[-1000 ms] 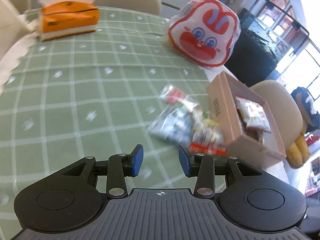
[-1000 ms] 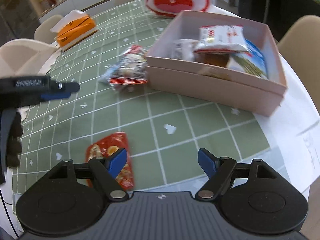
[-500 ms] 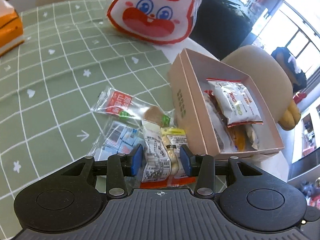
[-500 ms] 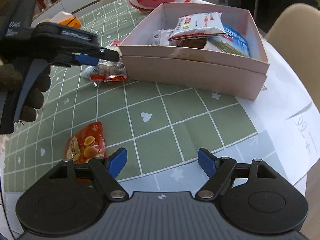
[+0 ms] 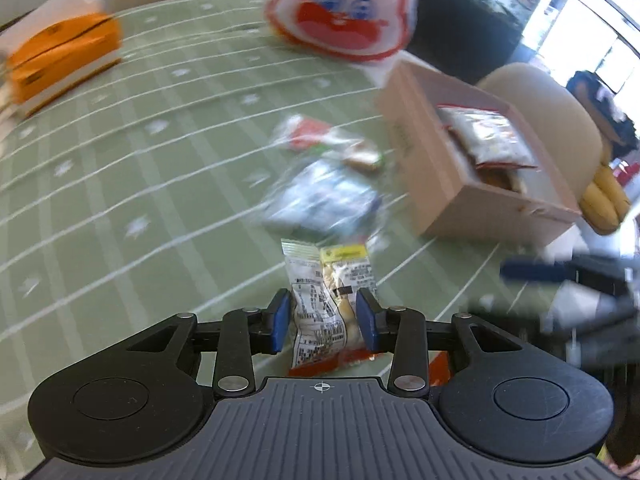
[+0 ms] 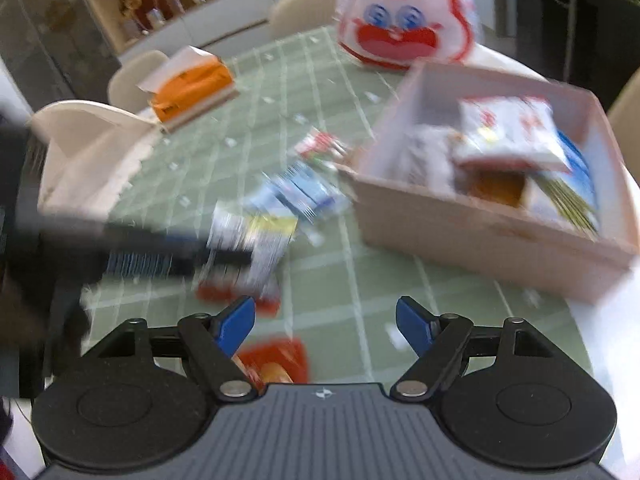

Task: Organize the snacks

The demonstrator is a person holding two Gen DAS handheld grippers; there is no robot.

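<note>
My left gripper (image 5: 323, 320) has a clear printed snack packet (image 5: 326, 292) between its blue pads, and its jaws are closing on it. The packet hangs away from the blurred pile, where a blue-and-white packet (image 5: 324, 196) and a red-and-green one (image 5: 320, 136) lie beside the pink cardboard box (image 5: 424, 160). Several packets fill the box. In the right wrist view, my right gripper (image 6: 325, 320) stands open over the green cloth, with a red snack packet (image 6: 276, 364) just under its left finger. The left gripper's fingers (image 6: 168, 252) and the held packet (image 6: 248, 240) show blurred at the left.
A big red-and-white rabbit bag (image 5: 344, 12) stands at the table's far side behind the box. An orange tissue box (image 5: 60, 64) sits at the far left. Beige chairs (image 5: 544, 112) ring the table. White paper lies under the box's near right corner (image 6: 600, 320).
My left gripper has drawn back from the pile with the printed packet between its pads. The right gripper moved forward, so the red packet now lies under its left finger.
</note>
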